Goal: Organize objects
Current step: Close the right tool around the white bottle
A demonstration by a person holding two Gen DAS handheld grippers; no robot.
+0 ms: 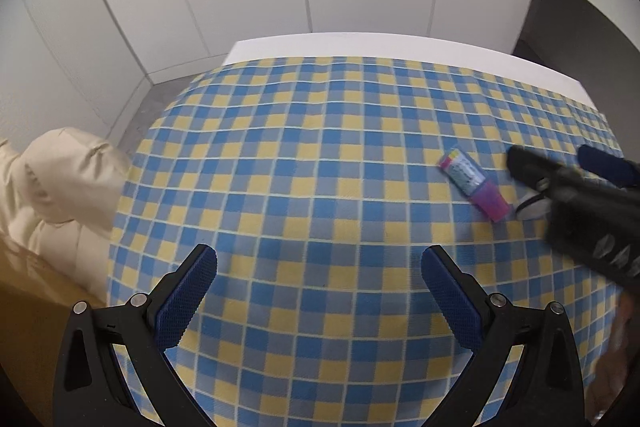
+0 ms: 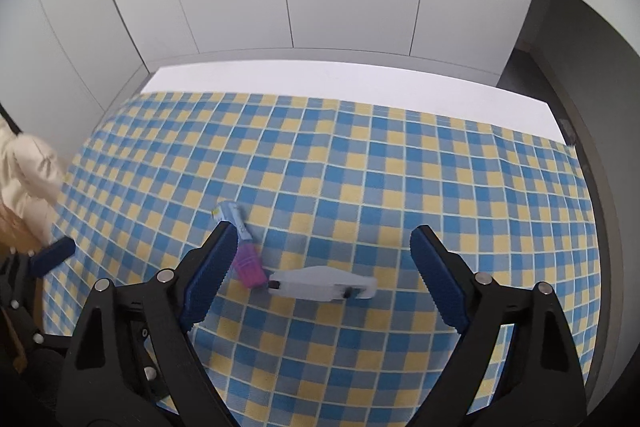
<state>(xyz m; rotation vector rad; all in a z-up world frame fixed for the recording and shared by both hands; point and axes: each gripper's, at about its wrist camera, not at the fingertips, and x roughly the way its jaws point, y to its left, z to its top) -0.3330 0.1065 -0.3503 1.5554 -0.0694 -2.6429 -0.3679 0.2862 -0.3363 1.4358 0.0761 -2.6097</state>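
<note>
left gripper [image 1: 318,269]: black angular frame, blue textured pads, round silver screws | right gripper [image 2: 318,251]: same black frame, blue ribbed pads, silver screws at the finger joints

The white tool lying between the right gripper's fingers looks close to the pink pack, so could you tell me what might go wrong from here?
1. The white tool touches the pink pack end to end; closing on one may nudge the other.
2. The right tool is open, and one finger already overlaps the pack, so it might pinch the pack instead.
3. The cloth looks loose and could bunch under the fingers.
</note>
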